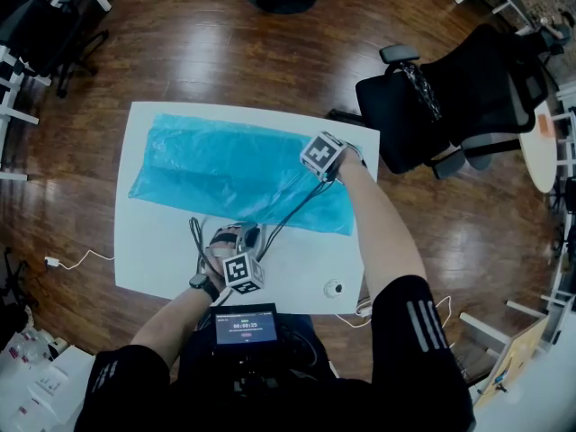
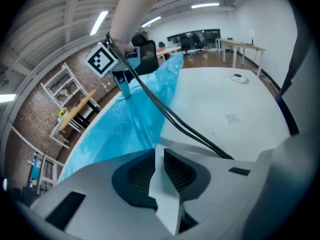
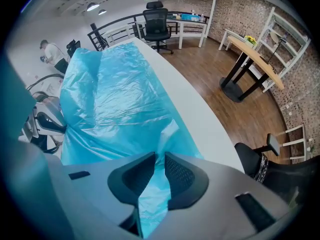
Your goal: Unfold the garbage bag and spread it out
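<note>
Both tongs are low over the white table. The right tongs point straight down near the table's right edge, with their pads closed on a raised fold of the blue garbage bag. The film runs up between the jaws and out below them. The left tongs hover over bare table near the front edge, angled down toward the bag. Their jaws stand only a narrow slit apart, and nothing but white tabletop shows between them.

The bag lies along the far half of the table, from the far left corner across toward the right edge. It is opened out lengthwise and mostly flat, though it is creased and peaks where the right tongs lift its near right end. Black cables trail from the right tongs across the bag's near edge toward the person.

From where I stand, the unfolding looks largely done and the spreading is the step in hand. One end is pinned and the other hand is free. The next move, I'd judge, asks the left tongs to open wider, reach the bag's near long edge further left, and pinch the thin film cleanly. They could then draw it away from the right grip to take out the slack. The film looks slippery, and the cables lie in the way.
</note>
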Demonstrator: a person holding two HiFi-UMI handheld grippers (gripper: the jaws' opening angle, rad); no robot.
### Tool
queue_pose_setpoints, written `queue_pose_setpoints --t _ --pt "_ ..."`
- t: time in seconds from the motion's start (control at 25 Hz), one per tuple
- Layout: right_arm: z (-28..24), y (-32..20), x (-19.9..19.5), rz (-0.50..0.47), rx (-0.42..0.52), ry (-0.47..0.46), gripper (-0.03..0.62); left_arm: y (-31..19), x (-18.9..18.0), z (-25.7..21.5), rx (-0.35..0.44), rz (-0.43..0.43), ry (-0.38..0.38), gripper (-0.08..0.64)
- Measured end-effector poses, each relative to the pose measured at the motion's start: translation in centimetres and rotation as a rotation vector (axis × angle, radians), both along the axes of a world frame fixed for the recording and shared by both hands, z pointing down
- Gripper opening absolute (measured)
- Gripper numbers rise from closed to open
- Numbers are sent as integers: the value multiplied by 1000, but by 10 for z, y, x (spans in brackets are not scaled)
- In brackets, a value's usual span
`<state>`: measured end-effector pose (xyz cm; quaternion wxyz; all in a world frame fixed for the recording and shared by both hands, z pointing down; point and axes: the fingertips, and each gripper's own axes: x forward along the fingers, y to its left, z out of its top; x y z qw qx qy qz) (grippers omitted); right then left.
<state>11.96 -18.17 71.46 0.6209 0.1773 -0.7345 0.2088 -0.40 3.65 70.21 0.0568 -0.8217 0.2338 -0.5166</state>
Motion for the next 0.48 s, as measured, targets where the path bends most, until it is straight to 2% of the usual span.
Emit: queue_pose_setpoints --t 0.12,0.28,0.36,0.48 --pt "0 2 1 9 -11 -2 89 -2 -6 -16 11 -24 47 60" --pt "0 2 5 12 -7 15 89 -19 -9 -60 92 -64 122 60" --pt "0 2 3 10 -4 6 89 -32 -12 -85 113 -135 185 60" --pt "1 4 1 9 -6 0 83 -60 -29 -122 139 -296 288 60"
